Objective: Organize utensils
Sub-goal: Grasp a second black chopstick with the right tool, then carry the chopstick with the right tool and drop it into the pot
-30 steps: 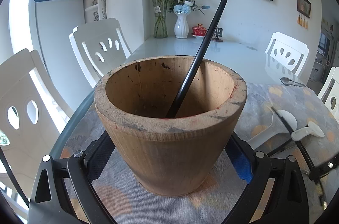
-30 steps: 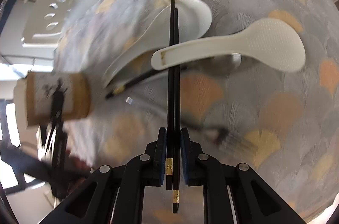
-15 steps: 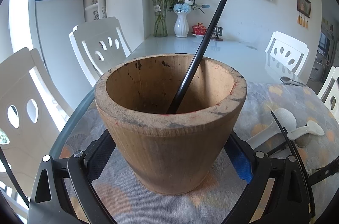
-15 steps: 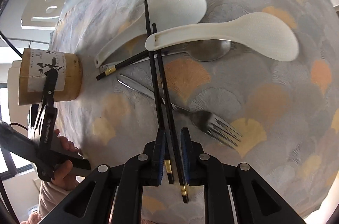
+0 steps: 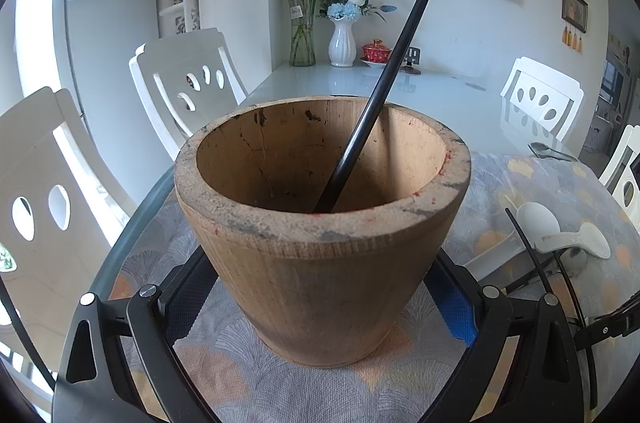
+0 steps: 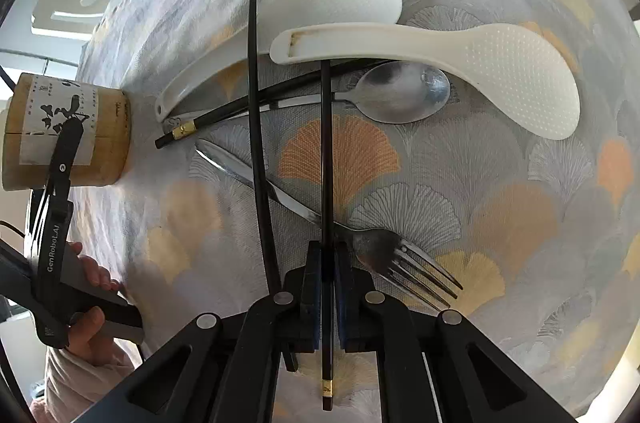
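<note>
Right tongs (image 6: 327,263), lower centre, clamped on one chopstick (image 6: 326,151); left tongs (image 5: 320,307) clamped round wooden cup (image 5: 320,243). Risk: chopstick tip under rice paddle (image 6: 440,51) may snag on lifting.

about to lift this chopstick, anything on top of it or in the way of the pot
Yes: the far end of the chopstick clamped in the right gripper runs under the rice paddle handle, so lifting may drag the paddle. The pot mouth holds only one chopstick; nothing visible blocks it.
</note>
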